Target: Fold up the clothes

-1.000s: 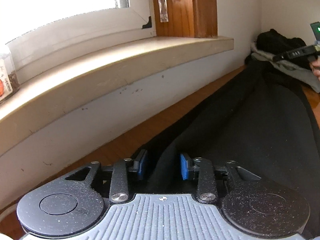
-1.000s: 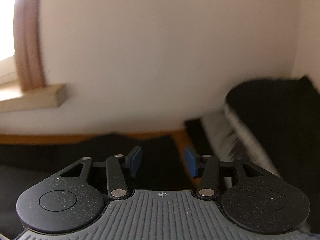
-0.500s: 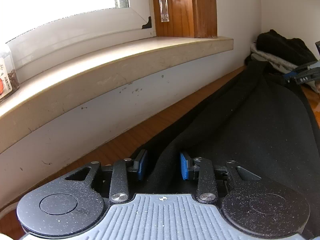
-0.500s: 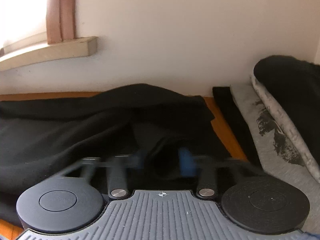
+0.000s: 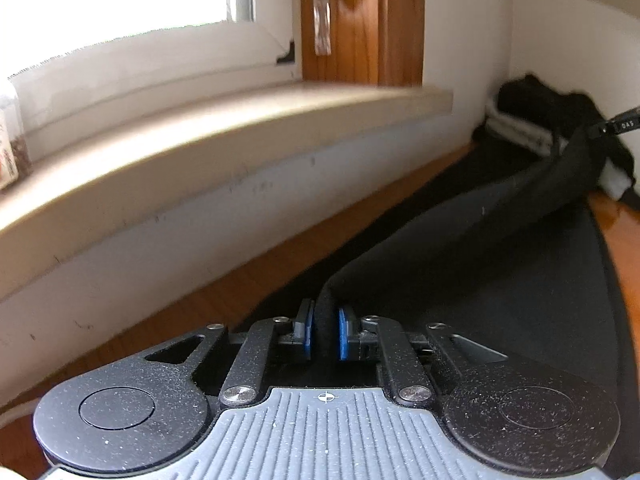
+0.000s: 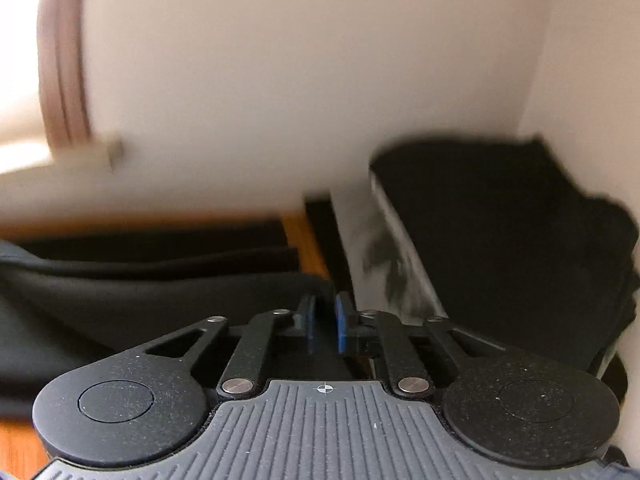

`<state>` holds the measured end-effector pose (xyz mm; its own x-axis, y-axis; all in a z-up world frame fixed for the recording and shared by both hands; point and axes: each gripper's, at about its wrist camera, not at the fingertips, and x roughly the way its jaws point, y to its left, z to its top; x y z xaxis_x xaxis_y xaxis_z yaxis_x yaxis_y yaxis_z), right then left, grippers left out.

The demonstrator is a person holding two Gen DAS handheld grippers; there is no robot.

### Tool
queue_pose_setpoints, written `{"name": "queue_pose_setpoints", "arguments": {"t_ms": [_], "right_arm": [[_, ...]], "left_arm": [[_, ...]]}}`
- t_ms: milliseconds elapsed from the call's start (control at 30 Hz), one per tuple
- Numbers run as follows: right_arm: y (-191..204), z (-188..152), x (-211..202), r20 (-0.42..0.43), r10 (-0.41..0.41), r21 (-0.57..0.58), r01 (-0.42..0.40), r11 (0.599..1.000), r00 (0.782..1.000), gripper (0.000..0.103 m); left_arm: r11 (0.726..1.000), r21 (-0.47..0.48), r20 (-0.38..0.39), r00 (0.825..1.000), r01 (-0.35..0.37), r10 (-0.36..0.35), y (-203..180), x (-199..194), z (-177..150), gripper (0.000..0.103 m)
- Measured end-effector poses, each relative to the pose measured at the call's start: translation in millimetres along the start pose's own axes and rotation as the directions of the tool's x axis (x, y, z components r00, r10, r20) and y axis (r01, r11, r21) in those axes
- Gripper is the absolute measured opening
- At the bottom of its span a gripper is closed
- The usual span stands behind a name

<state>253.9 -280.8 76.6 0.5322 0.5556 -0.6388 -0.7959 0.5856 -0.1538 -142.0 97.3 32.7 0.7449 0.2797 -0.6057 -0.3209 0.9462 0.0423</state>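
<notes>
Black garment (image 5: 500, 280) pinched by left gripper (image 5: 325, 334) and right gripper (image 6: 323, 328)

Wooden tabletop (image 5: 256, 280), orange-brown, runs along the white wall. Black garment (image 5: 500, 280) lies spread on it, partly lifted off. Beyond the garment's far end, a stack of folded clothes (image 6: 500, 240), black over grey, sits in the corner.
</notes>
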Motion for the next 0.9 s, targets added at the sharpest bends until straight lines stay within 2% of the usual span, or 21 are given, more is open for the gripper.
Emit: {"name": "queue_pose_setpoints", "arguments": {"t_ms": [167, 267, 433, 500, 600, 667, 700, 733, 800, 833, 900], "right_arm": [[5.5, 1.0, 14.4, 0.056, 0.051, 0.078, -0.056, 0.995, 0.997, 0.042], [20.0, 8.2, 29.5, 0.049, 0.102, 0.058, -0.105, 0.993, 0.994, 0.044], [38.6, 12.3, 72.6, 0.014, 0.132, 0.029, -0.133, 0.991, 0.991, 0.048], [37.5, 10.2, 87.0, 0.010, 0.127, 0.046, -0.127, 0.991, 0.992, 0.051], [23.6, 7.3, 102.3, 0.027, 0.141, 0.155, -0.143, 0.977, 0.990, 0.054], [19.7, 3.6, 105.3, 0.052, 0.161, 0.184, -0.168, 0.969, 0.986, 0.049], [19.9, 1.6, 106.1, 0.061, 0.172, 0.180, -0.181, 0.967, 0.983, 0.043], [21.9, 0.0, 106.2, 0.065, 0.170, 0.161, -0.179, 0.971, 0.983, 0.027], [25.8, -2.9, 100.8, 0.097, 0.151, 0.111, -0.161, 0.981, 0.984, 0.019], [27.3, -4.3, 94.3, 0.138, 0.137, 0.088, -0.150, 0.985, 0.981, 0.015], [30.5, -4.6, 80.2, 0.219, 0.080, 0.066, -0.097, 0.993, 0.972, 0.012]], "left_arm": [[1.000, -0.007, -0.001, 1.000, -0.006, 0.006, 1.5, 0.9, 1.1, 0.019], [1.000, 0.001, 0.001, 1.000, -0.013, 0.013, 0.4, 1.7, 1.5, 0.019], [1.000, 0.010, 0.003, 1.000, -0.021, 0.021, -0.3, 0.3, 0.3, 0.019], [1.000, 0.012, 0.003, 1.000, -0.023, 0.023, -0.8, 0.4, 0.4, 0.019], [1.000, 0.011, 0.003, 1.000, -0.022, 0.022, -0.3, 0.8, 0.6, 0.019], [1.000, 0.014, 0.003, 1.000, -0.024, 0.024, -0.8, 1.0, 0.7, 0.019], [1.000, 0.015, 0.004, 1.000, -0.025, 0.025, -1.1, 1.0, 0.7, 0.019], [0.999, 0.017, 0.004, 1.000, -0.027, 0.027, -1.5, 1.2, 0.7, 0.019], [0.999, 0.023, 0.005, 1.000, -0.031, 0.031, -2.5, 1.2, 0.5, 0.019], [0.999, 0.026, 0.005, 0.999, -0.033, 0.033, -3.0, 1.1, 0.3, 0.019], [0.999, 0.030, 0.006, 0.999, -0.035, 0.035, -3.7, 0.8, 0.0, 0.019]]}}
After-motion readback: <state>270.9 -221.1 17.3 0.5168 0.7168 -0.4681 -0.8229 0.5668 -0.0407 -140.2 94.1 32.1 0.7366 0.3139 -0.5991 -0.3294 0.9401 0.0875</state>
